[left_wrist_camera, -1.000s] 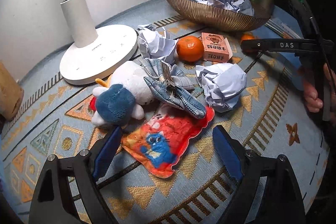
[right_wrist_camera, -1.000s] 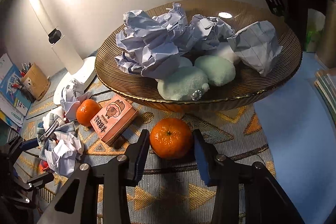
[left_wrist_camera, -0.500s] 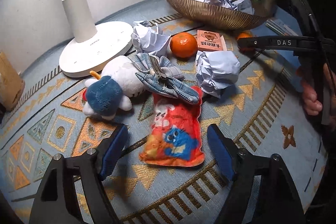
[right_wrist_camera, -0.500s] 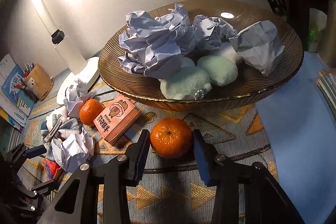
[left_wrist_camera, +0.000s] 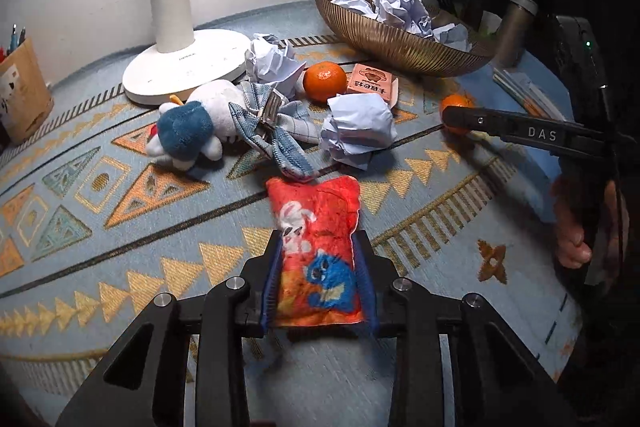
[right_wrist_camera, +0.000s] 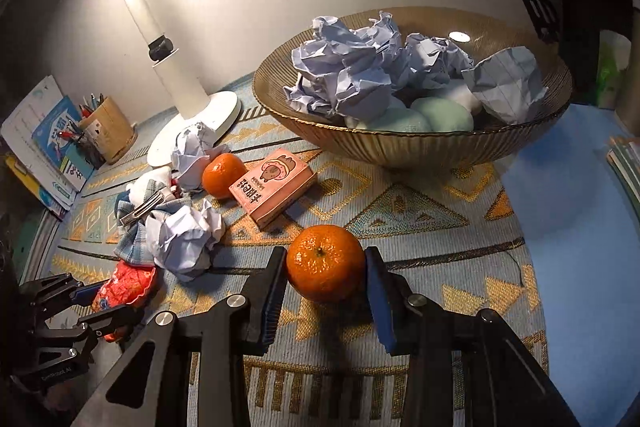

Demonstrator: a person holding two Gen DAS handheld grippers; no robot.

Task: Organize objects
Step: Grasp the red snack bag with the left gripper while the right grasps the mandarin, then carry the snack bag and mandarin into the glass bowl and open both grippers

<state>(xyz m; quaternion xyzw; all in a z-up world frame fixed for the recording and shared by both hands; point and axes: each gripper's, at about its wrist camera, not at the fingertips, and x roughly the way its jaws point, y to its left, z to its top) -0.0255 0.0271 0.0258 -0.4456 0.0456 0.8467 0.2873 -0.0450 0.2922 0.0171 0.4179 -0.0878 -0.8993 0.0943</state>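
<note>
In the left wrist view, the left gripper [left_wrist_camera: 318,281] has just been closing and is now pinching the red pouch [left_wrist_camera: 316,247] by its near end, the far end still lying on the mat [left_wrist_camera: 132,211] just short of the checked cloth [left_wrist_camera: 272,131]. Beyond it the plush [left_wrist_camera: 192,127], two paper balls, an orange [left_wrist_camera: 325,81] and a pink box [left_wrist_camera: 371,83] are crowding together ahead of the bowl [left_wrist_camera: 400,43]. The pouch is soft and held at one end only, so it could sag, drag the cloth along or slip from the pads as it lifts. In the right wrist view, the right gripper [right_wrist_camera: 326,277] is squeezing a second orange [right_wrist_camera: 325,262] between its blue pads, close in front of the bowl already heaped with paper and pale green lumps. A round fruit could roll out of that pinch, and the pile is leaving little room, so it may bounce off the paper. The woven patterned mat is covering a desk against a white wall, lit by a white lamp [right_wrist_camera: 176,79], with a pen holder [right_wrist_camera: 106,131] and books at the left.
</note>
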